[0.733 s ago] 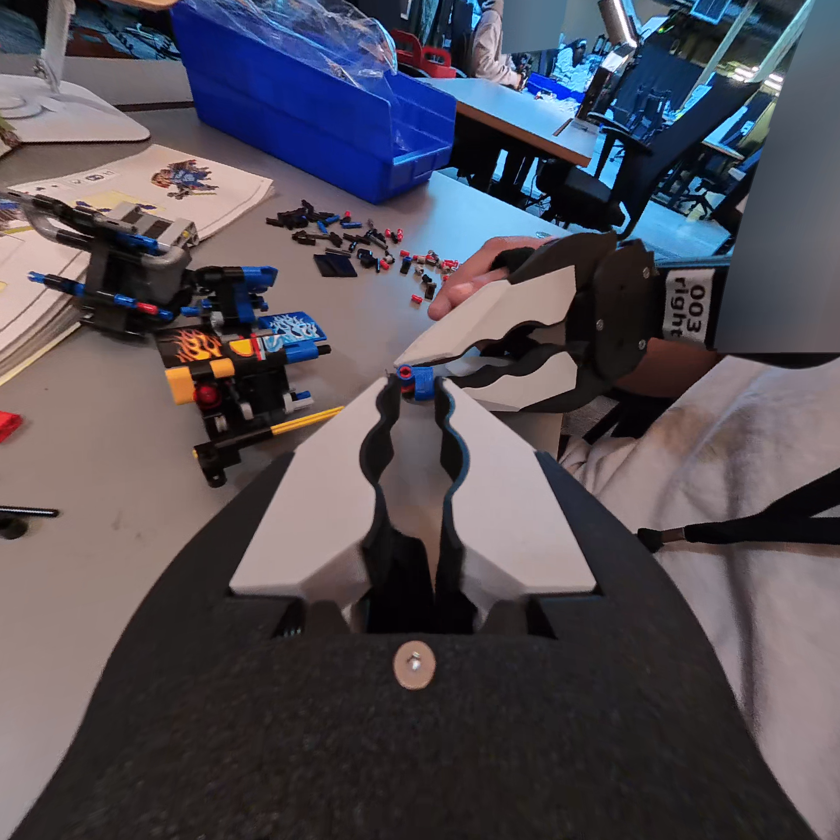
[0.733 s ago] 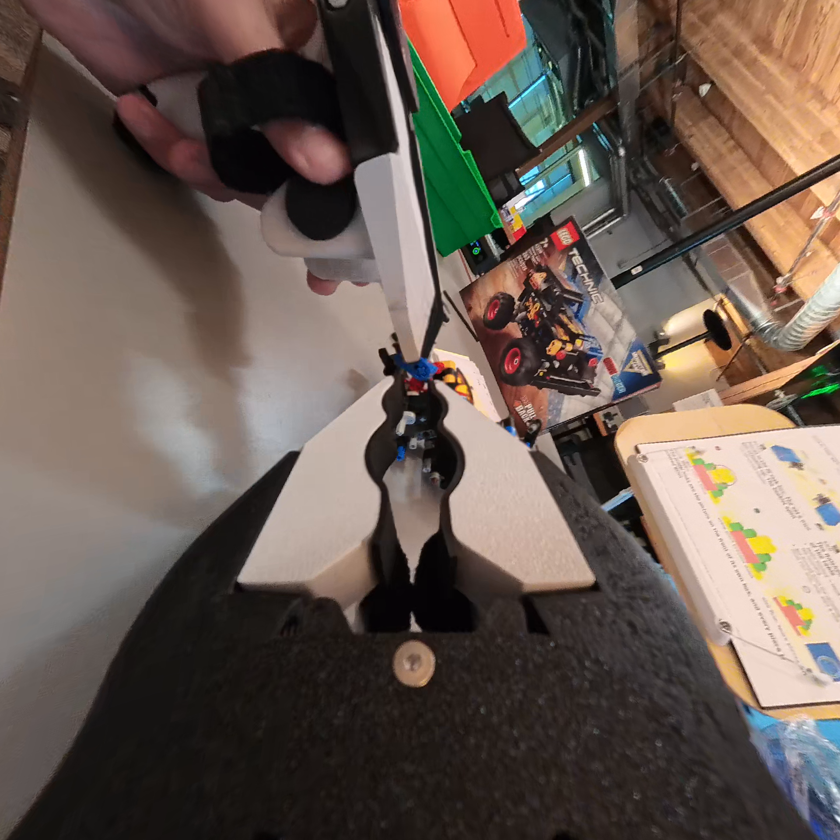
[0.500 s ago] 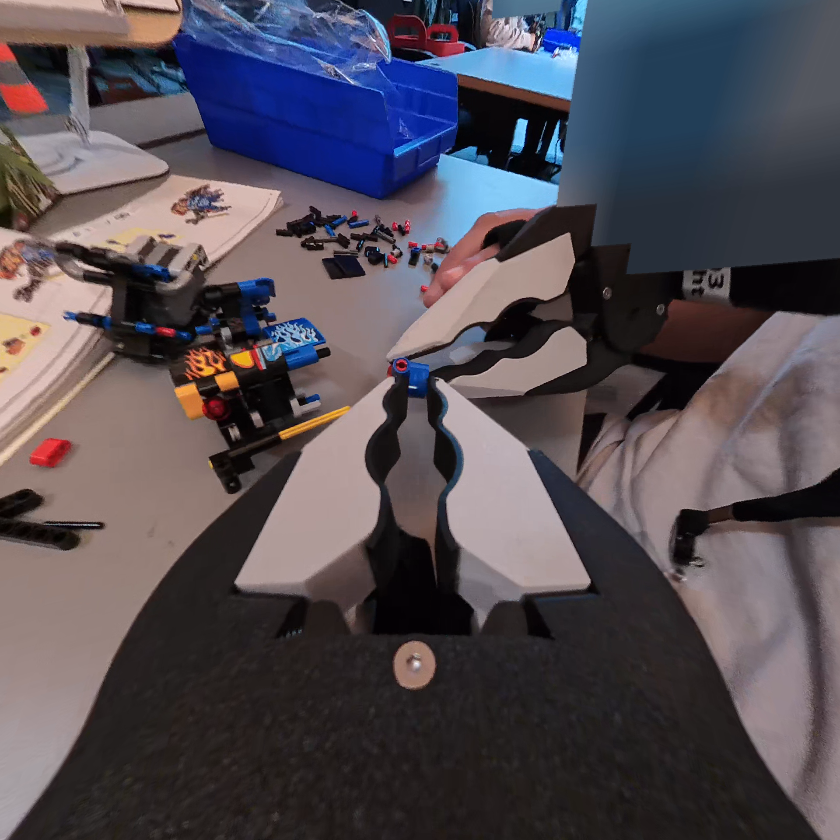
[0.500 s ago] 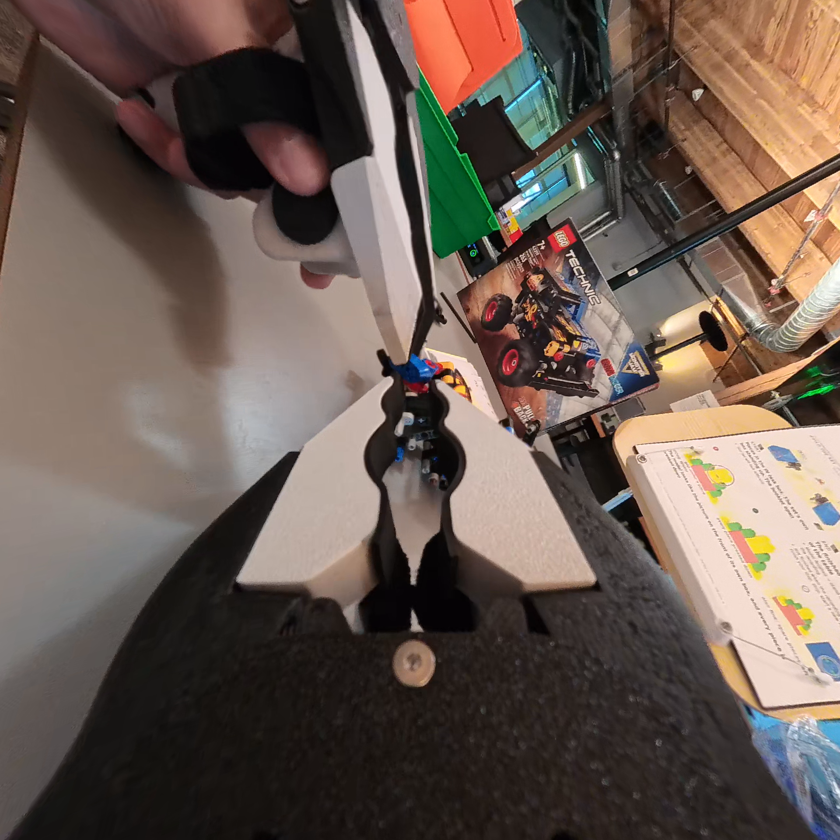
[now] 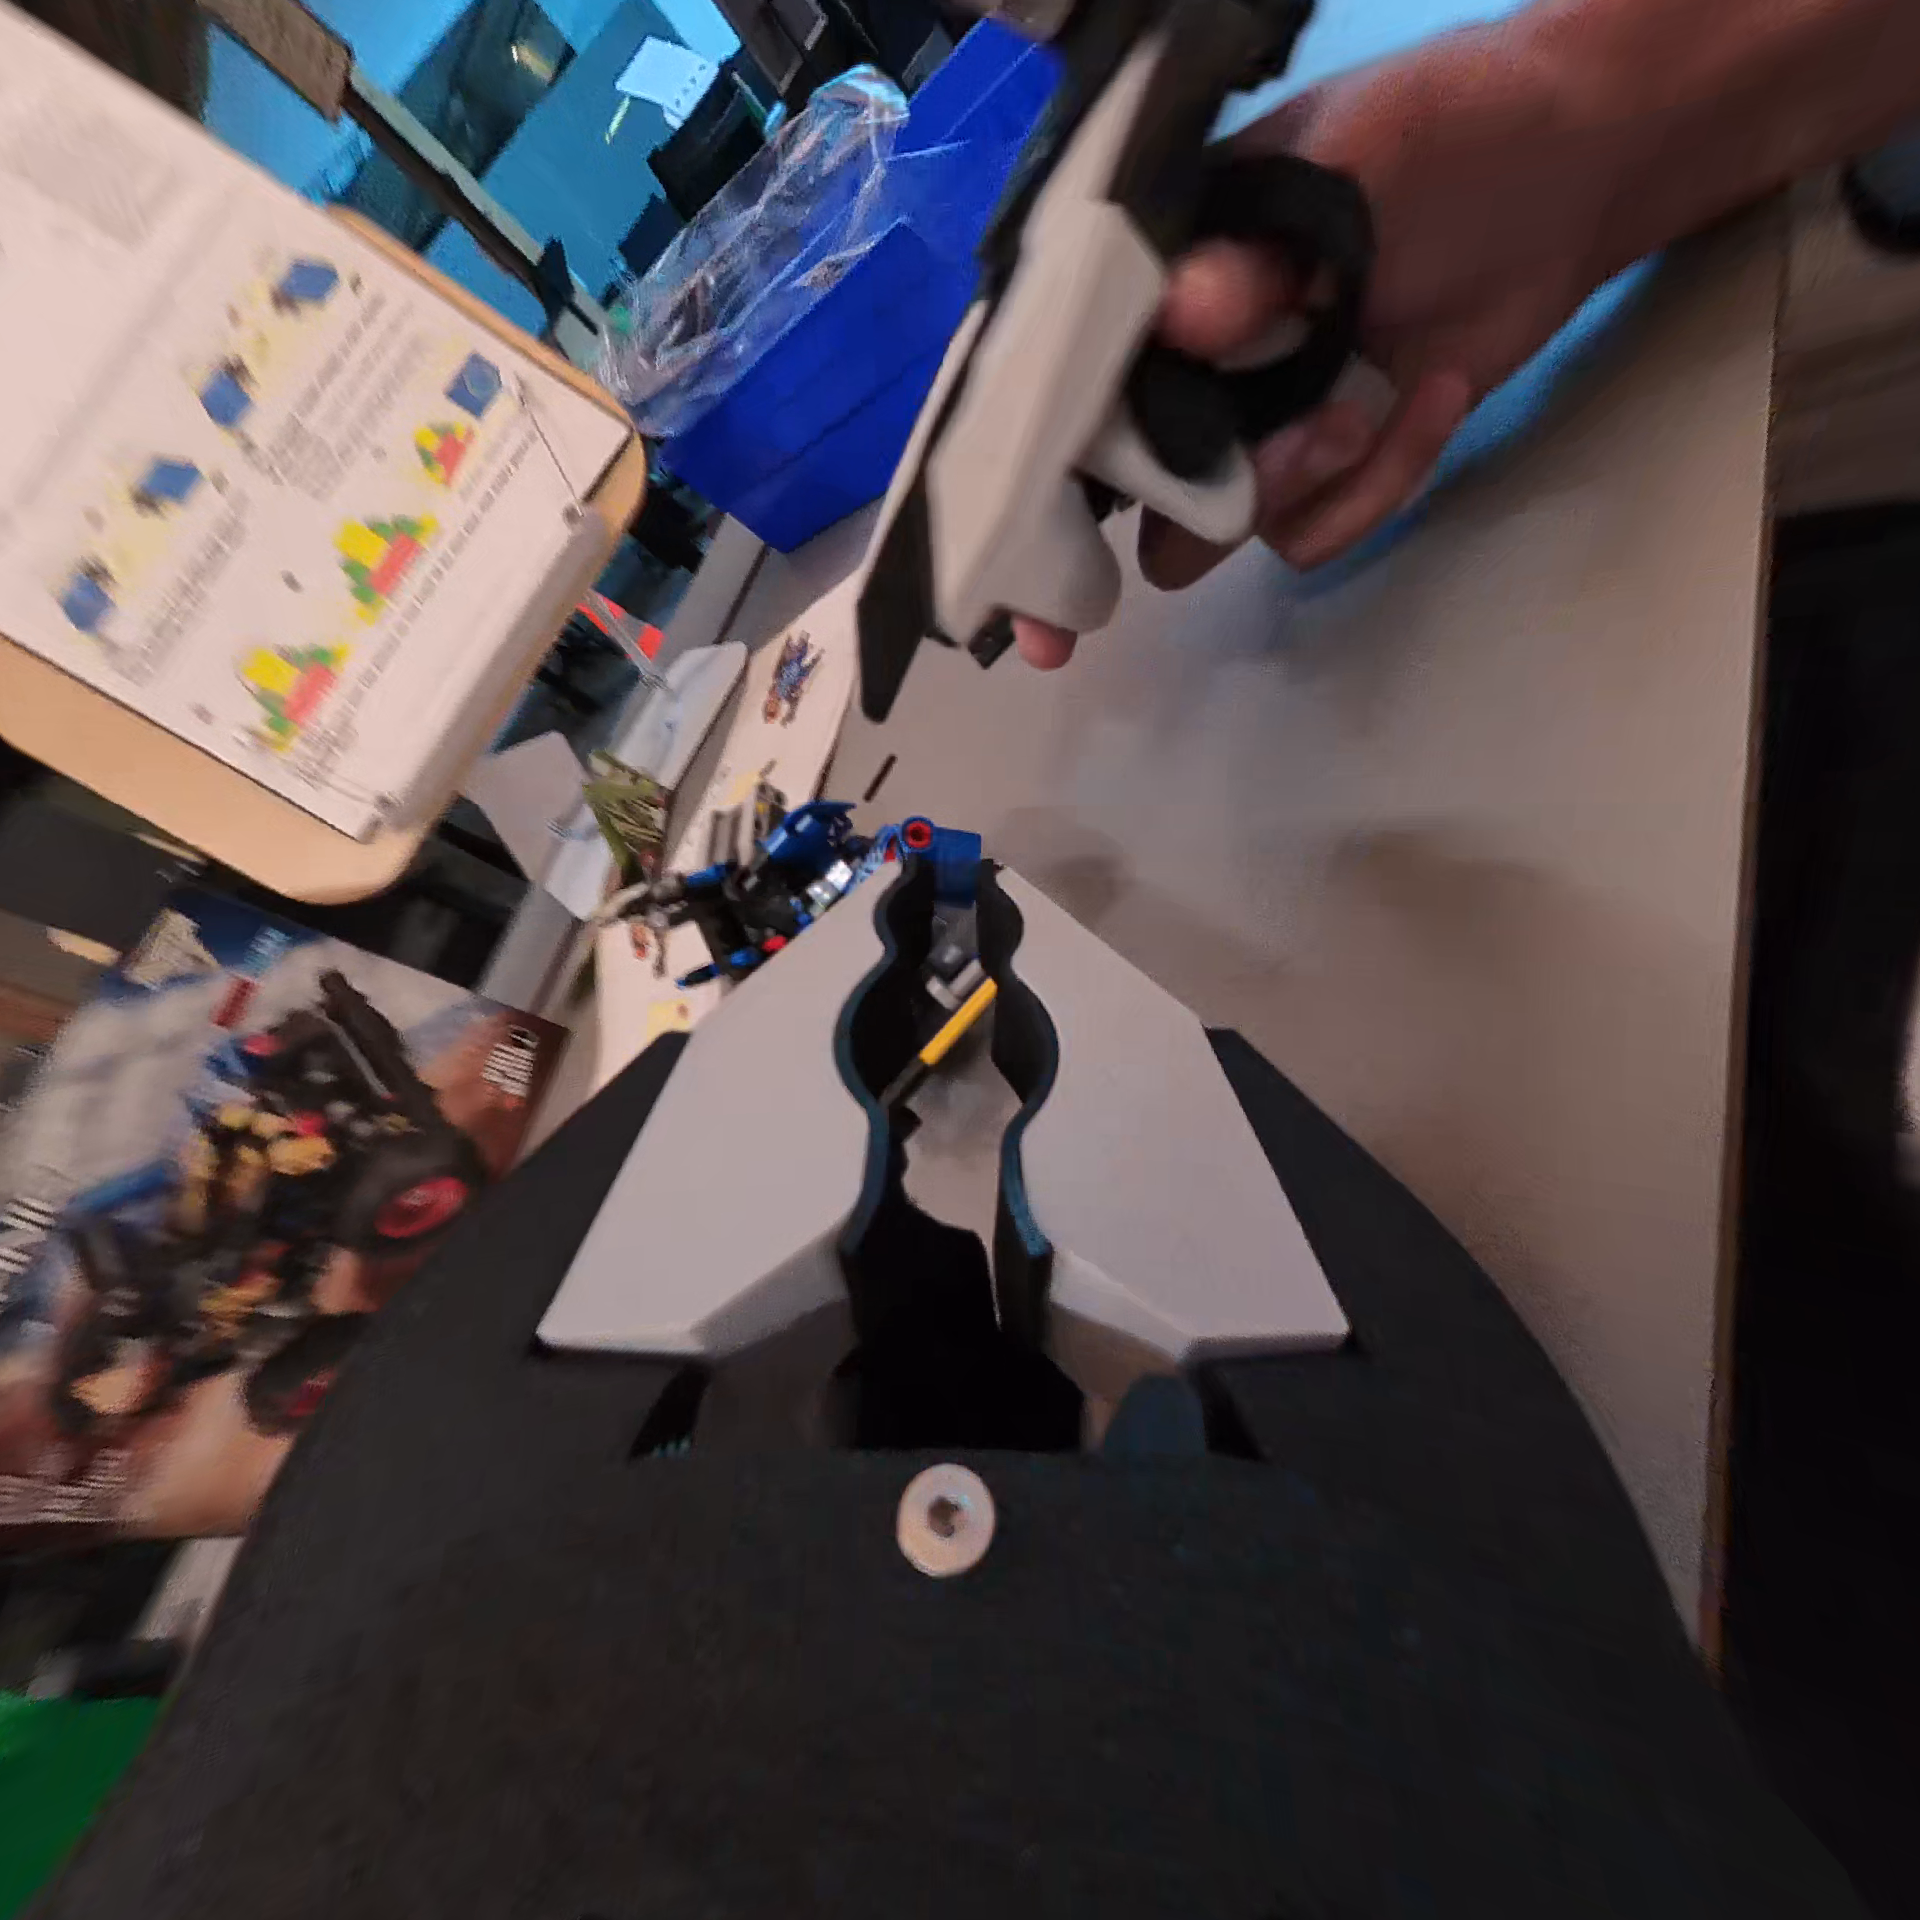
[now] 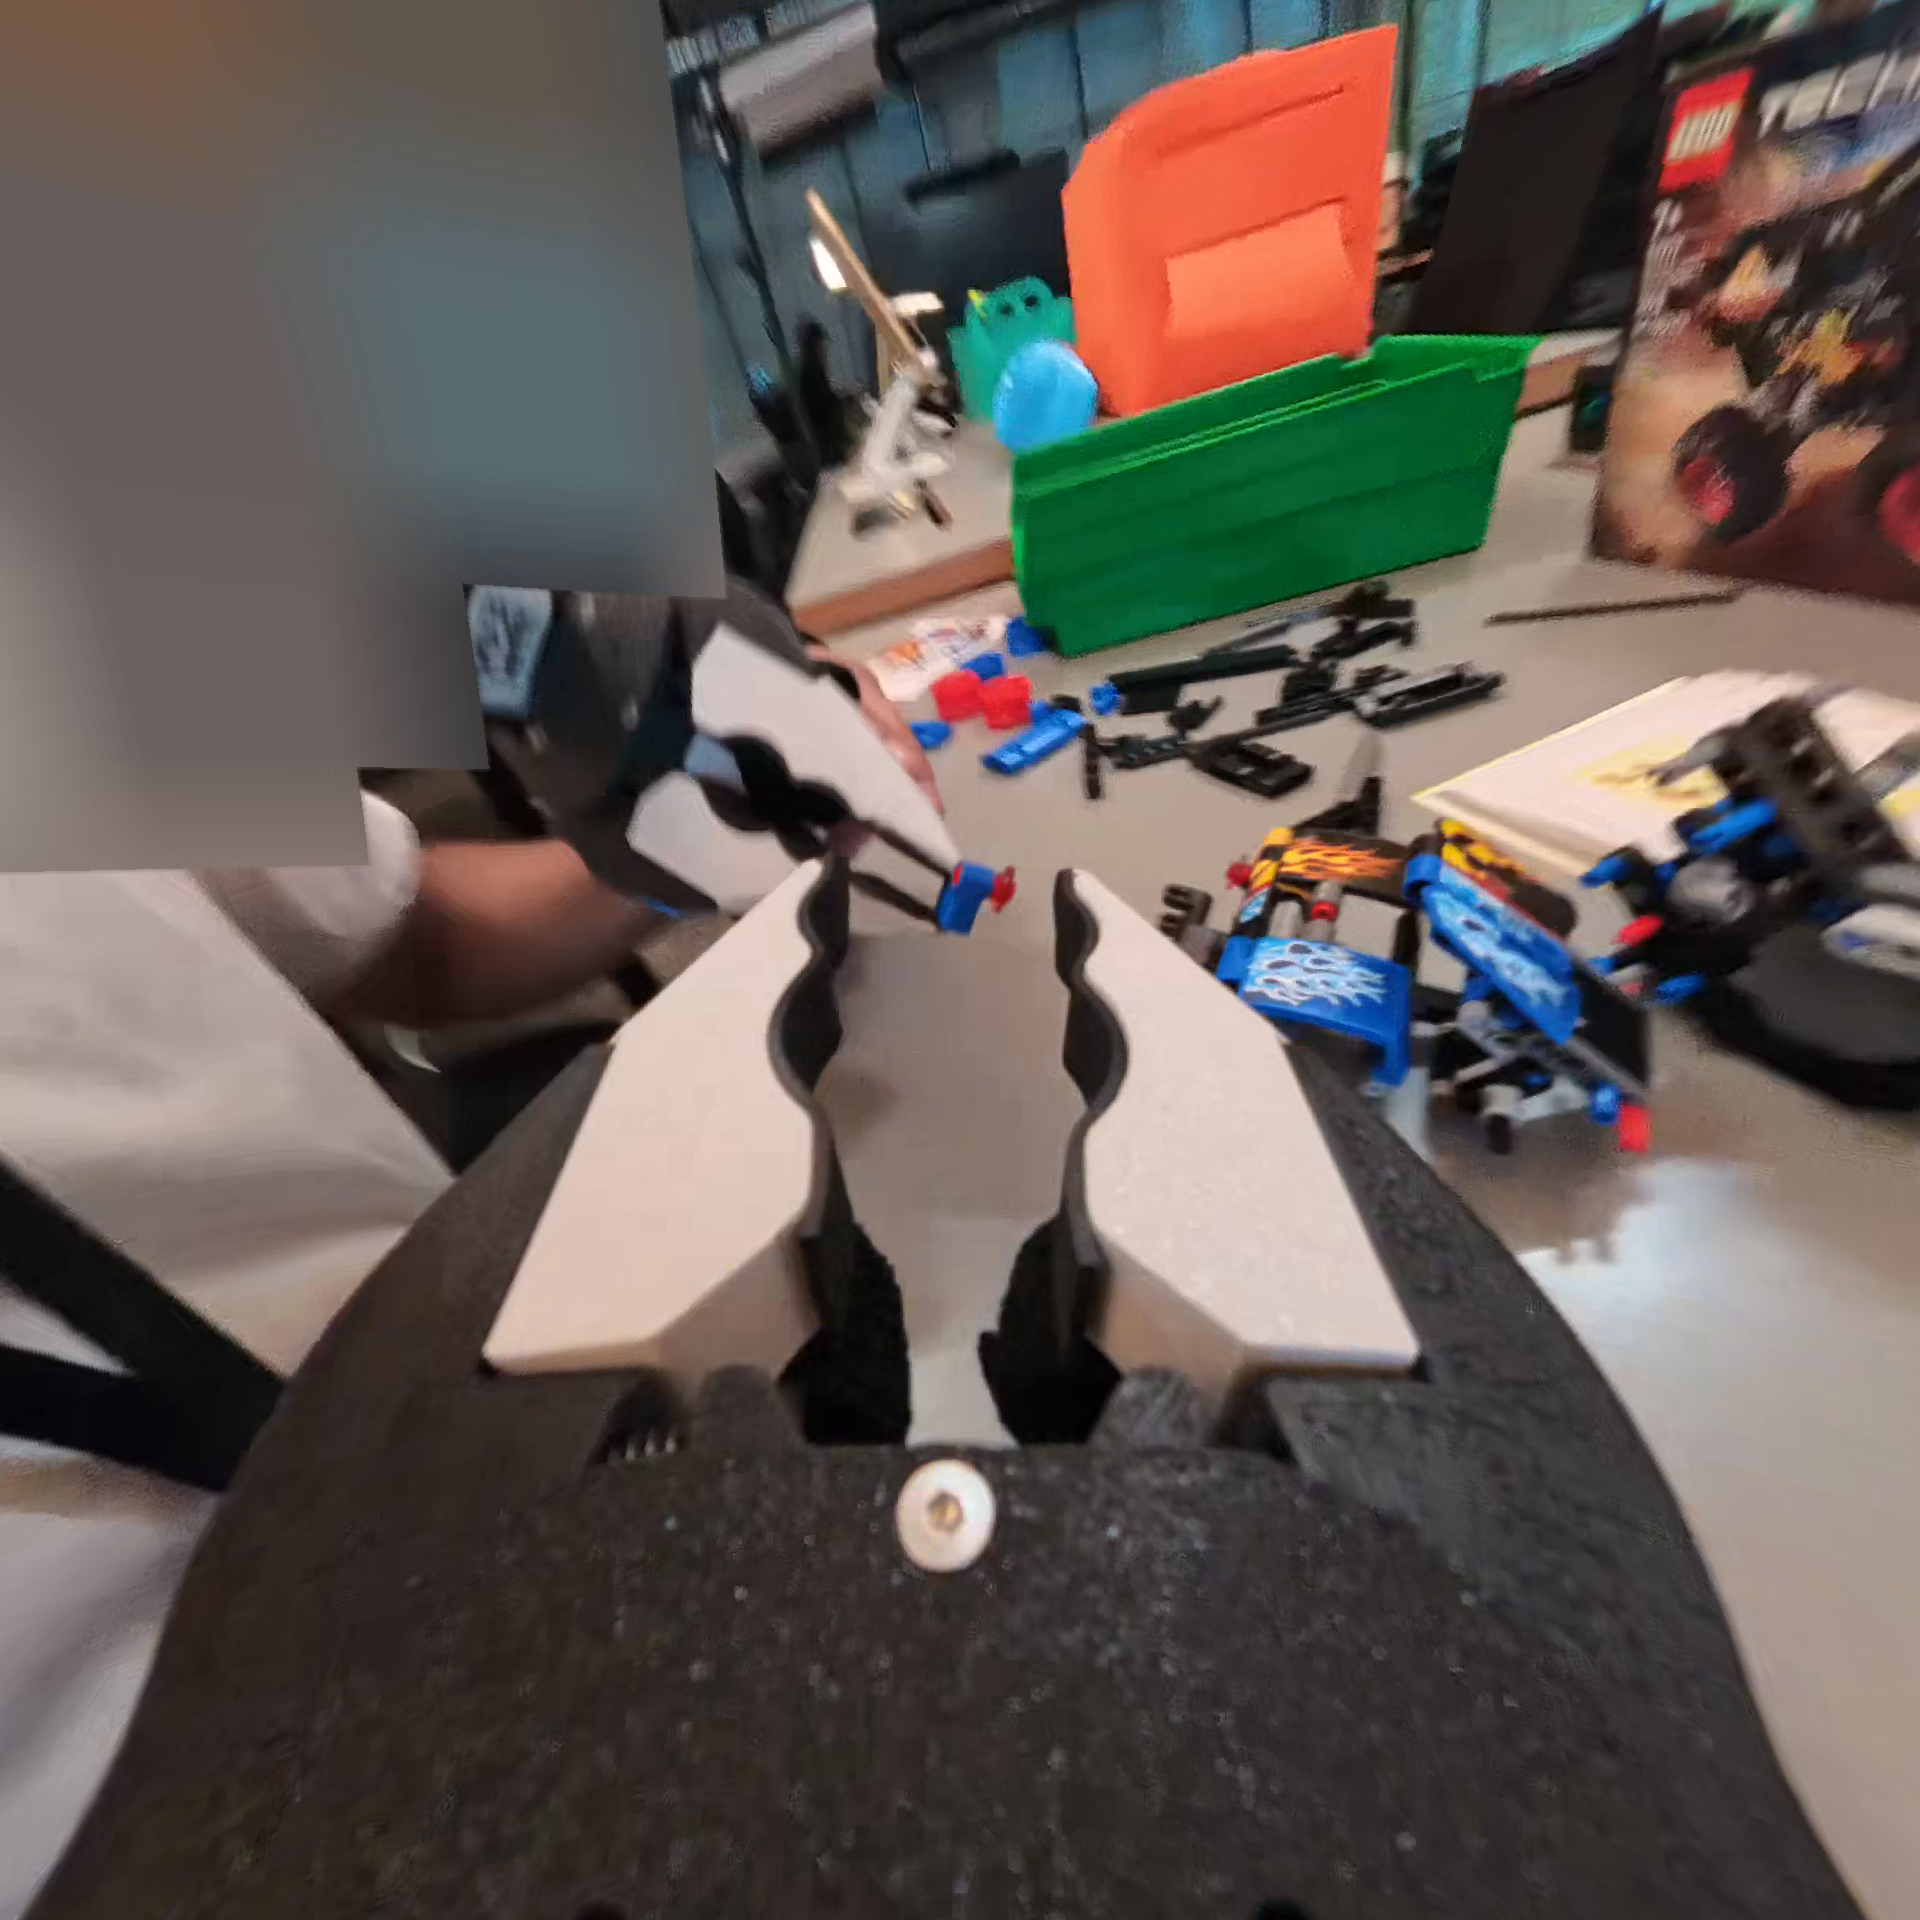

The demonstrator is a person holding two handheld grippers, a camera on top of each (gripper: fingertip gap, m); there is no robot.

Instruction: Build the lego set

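Blue connector (image 5: 951, 860) with red pin: pinched at the tips of the left gripper (image 5: 943, 883), whose jaws are nearly closed on it, so that it is carried free of the table (image 5: 1351, 935). Right gripper (image 6: 940, 894): jaws spread wide, nothing held, the same connector (image 6: 966, 896) seen just ahead of its tips, lower centre. Partly built vehicle (image 6: 1455, 966): set at centre right, probably kept within reach as the connector's destination. Loose parts (image 6: 1195, 717): scattered at upper centre before a green bin (image 6: 1247, 520).

Right tool (image 6: 951, 894) agape beside left tool (image 6: 940, 883) pinching small blue-and-red piece (image 6: 971, 896)
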